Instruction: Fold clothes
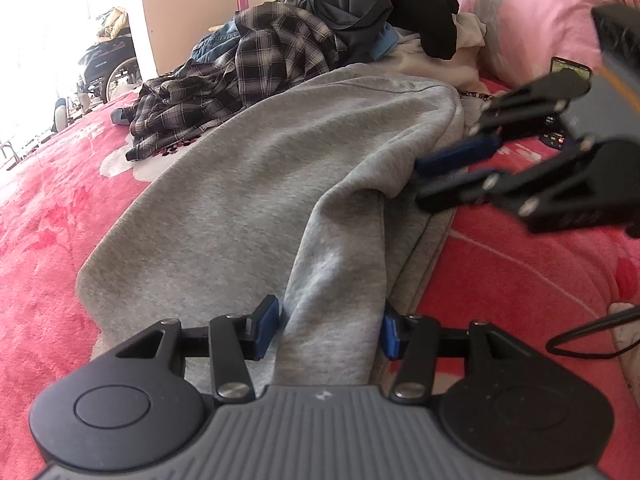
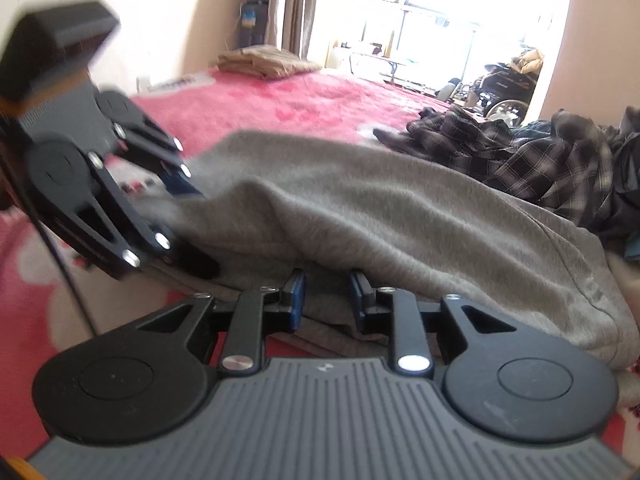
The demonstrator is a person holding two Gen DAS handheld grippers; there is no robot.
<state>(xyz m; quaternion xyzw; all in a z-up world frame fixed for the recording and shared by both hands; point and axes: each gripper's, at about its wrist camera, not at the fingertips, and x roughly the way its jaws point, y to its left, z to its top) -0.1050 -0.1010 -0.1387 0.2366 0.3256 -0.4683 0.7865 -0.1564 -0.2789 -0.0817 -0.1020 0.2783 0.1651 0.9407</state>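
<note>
My matt black plastic left gripper [image 1: 330, 328], blue pads [image 1: 267, 326] rubbery, meets soft fuzzy grey sweatshirt [image 1: 256, 184] cloth on plush pink blanket [image 1: 44, 216]; 2 shiny metal rivets.

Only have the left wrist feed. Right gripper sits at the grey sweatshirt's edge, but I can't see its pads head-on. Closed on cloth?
Observer: The right wrist view shows the right gripper with pads apart and a flat layer of the grey sweatshirt in the gap. I cannot tell whether it is clamped.
Operator: Anything above the tips?
Observer: Yes, a raised fold of the sweatshirt overhangs both fingertips.
Operator: Any folded pile anywhere?
Observer: A folded beige stack lies at the far edge of the bed.
</note>
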